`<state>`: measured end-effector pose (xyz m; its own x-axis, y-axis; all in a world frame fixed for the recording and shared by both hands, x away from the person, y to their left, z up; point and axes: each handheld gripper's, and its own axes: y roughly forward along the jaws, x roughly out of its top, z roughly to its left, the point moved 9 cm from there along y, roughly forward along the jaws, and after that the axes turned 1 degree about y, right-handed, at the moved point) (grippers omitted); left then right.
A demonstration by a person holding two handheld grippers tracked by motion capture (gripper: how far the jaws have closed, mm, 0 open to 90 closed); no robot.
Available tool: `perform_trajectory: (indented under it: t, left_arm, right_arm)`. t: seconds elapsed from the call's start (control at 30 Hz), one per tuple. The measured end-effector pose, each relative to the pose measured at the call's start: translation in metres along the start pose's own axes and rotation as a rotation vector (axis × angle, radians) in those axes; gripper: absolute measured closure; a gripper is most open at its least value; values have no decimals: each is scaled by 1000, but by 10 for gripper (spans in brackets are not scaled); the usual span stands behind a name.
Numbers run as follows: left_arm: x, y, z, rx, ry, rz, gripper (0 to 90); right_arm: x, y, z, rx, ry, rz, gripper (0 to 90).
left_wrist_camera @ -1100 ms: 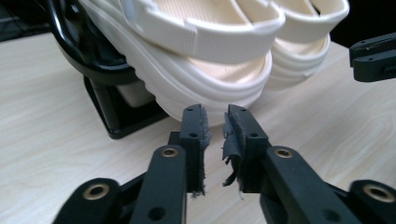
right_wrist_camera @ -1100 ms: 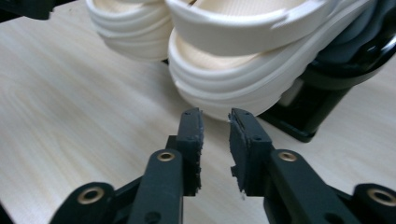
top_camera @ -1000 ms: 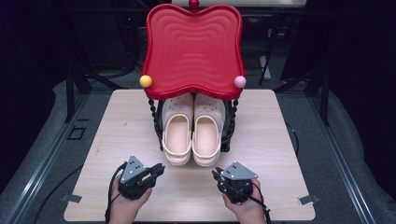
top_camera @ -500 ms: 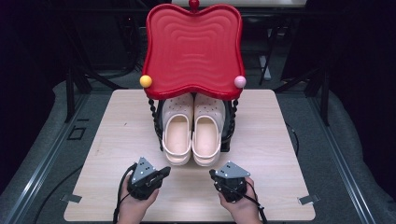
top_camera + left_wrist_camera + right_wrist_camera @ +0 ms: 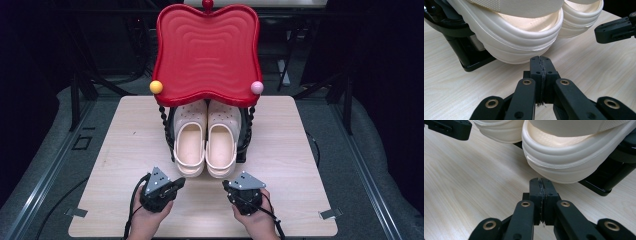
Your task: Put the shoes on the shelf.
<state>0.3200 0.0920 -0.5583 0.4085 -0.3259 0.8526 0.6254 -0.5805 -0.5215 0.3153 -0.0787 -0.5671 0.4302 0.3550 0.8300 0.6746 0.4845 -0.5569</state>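
Note:
Two cream clogs stand side by side on a black rack (image 5: pixel 243 145) under a red wavy tray (image 5: pixel 207 50): the left clog (image 5: pixel 189 145) and the right clog (image 5: pixel 221 147), heels toward me. My left gripper (image 5: pixel 179 183) is shut and empty, its tip just short of the left clog's heel (image 5: pixel 524 42). My right gripper (image 5: pixel 227 186) is shut too, close below the right clog's heel (image 5: pixel 574 162). The jaws of each press together with nothing between them, seen at my left gripper (image 5: pixel 541 62) and my right gripper (image 5: pixel 540 183).
The rack stands mid-table on a light wooden table (image 5: pixel 125 135). A yellow ball (image 5: pixel 156 87) and a pink ball (image 5: pixel 257 87) sit at the tray's lower corners. Black rack base (image 5: pixel 471 60) lies beside the left clog. Dark floor surrounds the table.
Both grippers have moved forward and inward toward the clog heels. Both hands have come further onto the table.

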Motion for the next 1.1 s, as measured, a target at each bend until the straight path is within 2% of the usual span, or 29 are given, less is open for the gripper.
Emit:
perform_trajectory:
  t: [0.07, 0.1, 0.3, 0.37, 0.43, 0.47, 0.53, 0.57, 0.67, 0.7, 0.73, 0.87, 0.9, 0.93, 1.03, 1.1]
  left_arm:
    - [0, 2, 1, -3, -6, 0, 898]
    - [0, 2, 1, -3, -6, 0, 897]
    - [0, 4, 2, -2, -11, 6, 898]
    - [0, 4, 3, 2, -3, 8, 898]
    - [1, 4, 3, 5, -1, 10, 898]
    - [1, 4, 2, 6, -4, 10, 898]
    - [1, 3, 3, 6, -4, 9, 898]
    - [1, 3, 3, 6, -3, 9, 898]
    - [2, 3, 3, 5, -6, 8, 898]
    - [2, 3, 3, 4, -6, 9, 898]
    - [2, 3, 3, 5, -5, 9, 898]
    - [2, 2, 3, 8, -4, 11, 898]
    - [3, 2, 3, 7, -5, 10, 898]
    - [4, 2, 4, 8, -6, 9, 898]
    - [4, 0, 4, 8, -1, 8, 898]
    - [5, 0, 5, 9, -1, 8, 899]
  right_arm:
    - [1, 1, 0, 2, 8, -9, 884]
    - [0, -1, -1, 4, 5, 11, 884]
    - [1, 0, -4, 4, 6, 11, 884]
    - [1, -1, -4, 2, 8, 11, 884]
    - [5, 1, -6, -5, 15, -20, 885]
    - [4, -1, -6, 0, 14, -1, 886]
    - [6, 0, -6, -2, 16, -7, 887]
    - [5, -1, -6, 2, 13, 12, 888]
    - [6, 0, -6, 2, 9, 7, 890]
    - [7, 2, -6, -6, 7, -17, 891]
    - [7, 0, -6, 1, 4, -3, 893]
    - [8, 0, -6, -2, 10, -17, 895]
    - [9, -3, -7, 0, 8, 4, 897]
    - [10, -3, -7, 1, 9, -9, 897]
    - [11, -5, -6, 3, 2, 4, 897]
    - [12, -3, -6, 3, 1, -6, 898]
